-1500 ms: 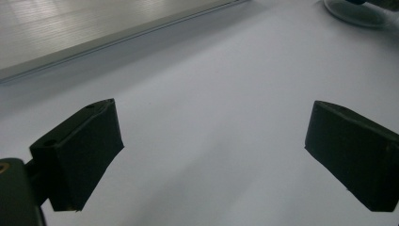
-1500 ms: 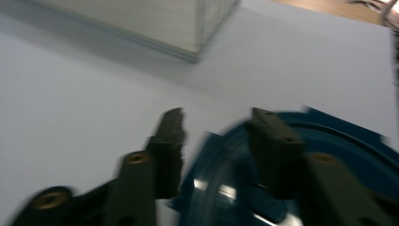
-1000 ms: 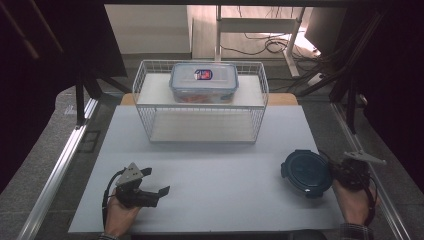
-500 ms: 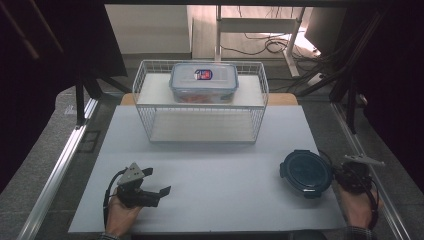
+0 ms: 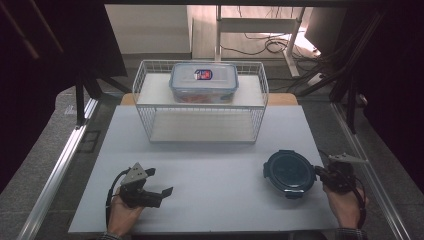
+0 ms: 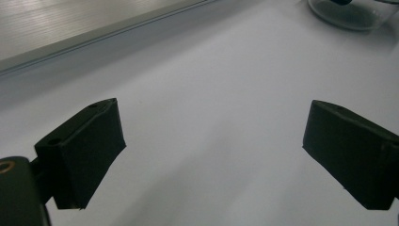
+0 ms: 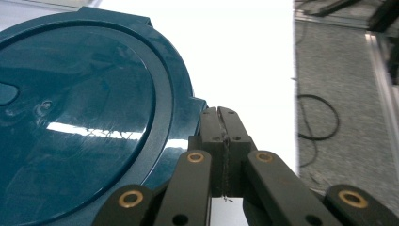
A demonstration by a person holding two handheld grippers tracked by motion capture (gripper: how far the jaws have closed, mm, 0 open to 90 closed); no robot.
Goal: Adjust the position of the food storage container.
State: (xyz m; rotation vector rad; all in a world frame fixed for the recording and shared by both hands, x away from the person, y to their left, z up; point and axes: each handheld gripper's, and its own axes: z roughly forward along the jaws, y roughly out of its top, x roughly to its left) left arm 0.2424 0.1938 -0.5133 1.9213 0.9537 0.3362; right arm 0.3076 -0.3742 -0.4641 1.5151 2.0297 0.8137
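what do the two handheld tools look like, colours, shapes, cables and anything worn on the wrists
The left tool is black, with two blocky, wedge-shaped jaws, a grey three-cornered plate on top and a black cable looping beside the hand. The right tool is also black, with slim linkage bars carrying brass-coloured pivot rings, a grey three-cornered plate and a black cable trailing over the hand. A dark sleeve cuff shows at the right wrist.

My left gripper (image 5: pixel 159 191) was matte black, with a grey three-cornered plate (image 5: pixel 136 173) on top and a black cable (image 5: pixel 111 192) looping from its body. Its two jaws were blunt black blocks, each with small holes in the edge. My right gripper (image 7: pixel 223 123) was black too, its linkage arms pinned with brass-ringed screws (image 7: pixel 196 157), and it carried another grey plate (image 5: pixel 346 158). A dark sleeve cuff (image 5: pixel 350 233) showed at my right wrist.
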